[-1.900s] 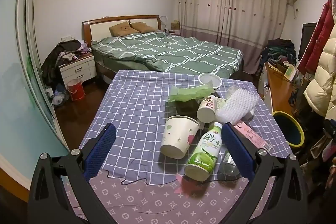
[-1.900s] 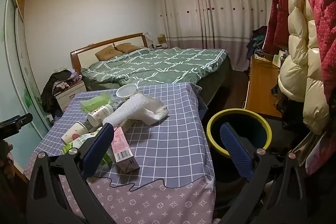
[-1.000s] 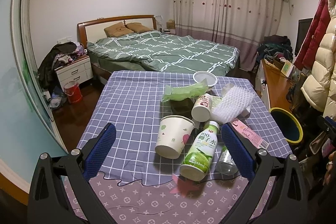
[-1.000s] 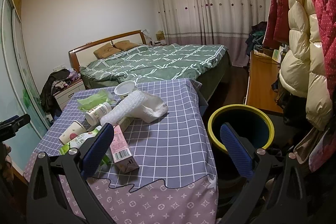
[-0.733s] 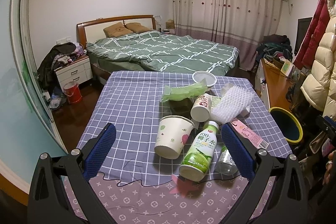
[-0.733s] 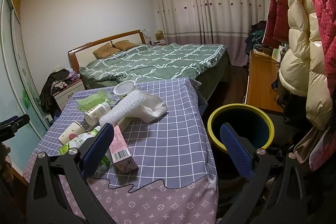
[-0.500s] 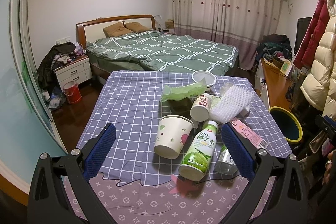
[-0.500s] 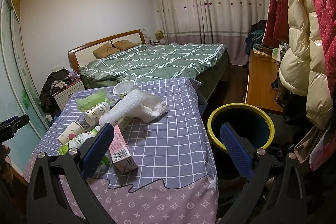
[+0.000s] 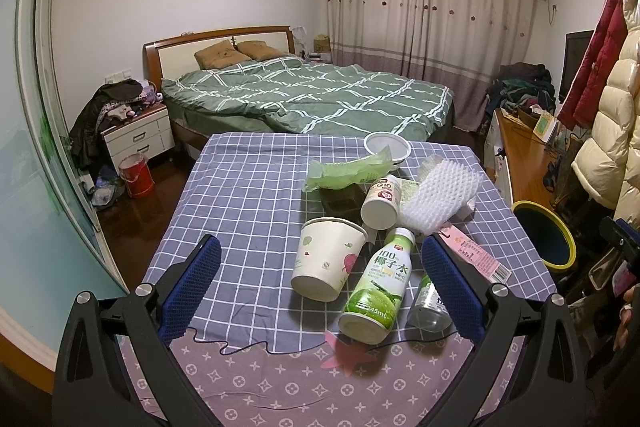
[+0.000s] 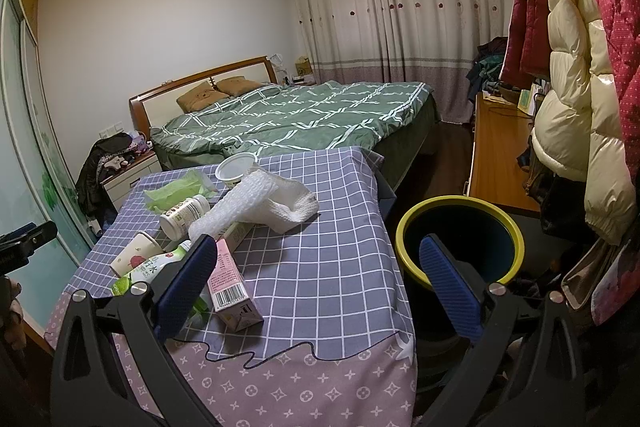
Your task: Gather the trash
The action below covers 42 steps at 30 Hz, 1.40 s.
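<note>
Trash lies on a table under a checked purple cloth (image 9: 248, 195): a tipped paper cup (image 9: 326, 259), a green coconut-water bottle (image 9: 378, 287), a small clear bottle (image 9: 426, 301), a white jar (image 9: 382, 203), white foam netting (image 9: 440, 195), a green wrapper (image 9: 348, 173), a pink carton (image 10: 230, 285) and a white bowl (image 9: 387, 146). My left gripper (image 9: 320, 283) is open, held above the table's near edge with the cup and bottle between its fingers' lines. My right gripper (image 10: 316, 283) is open over the table's right corner. A yellow-rimmed bin (image 10: 460, 239) stands on the floor to the right.
A bed with a green checked cover (image 9: 312, 99) stands behind the table. A white nightstand (image 9: 138, 139) and red bucket (image 9: 136, 175) are at the left. A wooden desk (image 10: 500, 155) and hanging padded coats (image 10: 580, 87) fill the right side.
Both views have shifted only slightly; the left gripper drifted a little to the right and back. Nothing on the table has moved, and both grippers stay open.
</note>
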Available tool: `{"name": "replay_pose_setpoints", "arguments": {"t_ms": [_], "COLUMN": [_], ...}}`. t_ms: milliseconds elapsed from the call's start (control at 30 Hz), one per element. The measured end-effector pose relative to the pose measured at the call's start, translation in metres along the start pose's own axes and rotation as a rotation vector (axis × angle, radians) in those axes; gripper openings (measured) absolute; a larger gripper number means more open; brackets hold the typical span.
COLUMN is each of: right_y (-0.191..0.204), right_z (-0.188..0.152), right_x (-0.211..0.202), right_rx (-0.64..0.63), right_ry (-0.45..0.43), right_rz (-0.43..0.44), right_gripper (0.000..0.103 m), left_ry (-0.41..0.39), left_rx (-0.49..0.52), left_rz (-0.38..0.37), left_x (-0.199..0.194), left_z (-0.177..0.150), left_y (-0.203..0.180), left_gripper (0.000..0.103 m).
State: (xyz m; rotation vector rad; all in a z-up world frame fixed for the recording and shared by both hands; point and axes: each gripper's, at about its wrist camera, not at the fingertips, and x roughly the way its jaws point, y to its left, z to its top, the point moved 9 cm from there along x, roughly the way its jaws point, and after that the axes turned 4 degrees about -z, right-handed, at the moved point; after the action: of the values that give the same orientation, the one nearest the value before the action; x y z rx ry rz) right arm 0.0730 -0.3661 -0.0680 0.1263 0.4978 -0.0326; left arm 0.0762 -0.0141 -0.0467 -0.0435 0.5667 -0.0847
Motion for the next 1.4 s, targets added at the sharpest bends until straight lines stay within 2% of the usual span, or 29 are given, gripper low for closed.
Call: {"name": "replay_pose_setpoints", "arguments": {"t_ms": [1100, 1400], "right_y": [-0.002, 0.002], "right_z": [-0.006, -0.006], "right_x": [0.009, 0.028], "right_rx": [0.006, -0.006], "right_ry": [0.013, 0.046], "right_rz": [-0.003, -0.022], "right_gripper": [0.097, 0.097], "left_ry": [0.006, 0.016], "left_rx": [0.005, -0.020], "left_rz": [0.010, 0.042], "left_x": [0.000, 0.036], "left_z": [-0.003, 0.008], "left_y": [-0.002, 0.026], "left_gripper": [0.099, 0.099]}}
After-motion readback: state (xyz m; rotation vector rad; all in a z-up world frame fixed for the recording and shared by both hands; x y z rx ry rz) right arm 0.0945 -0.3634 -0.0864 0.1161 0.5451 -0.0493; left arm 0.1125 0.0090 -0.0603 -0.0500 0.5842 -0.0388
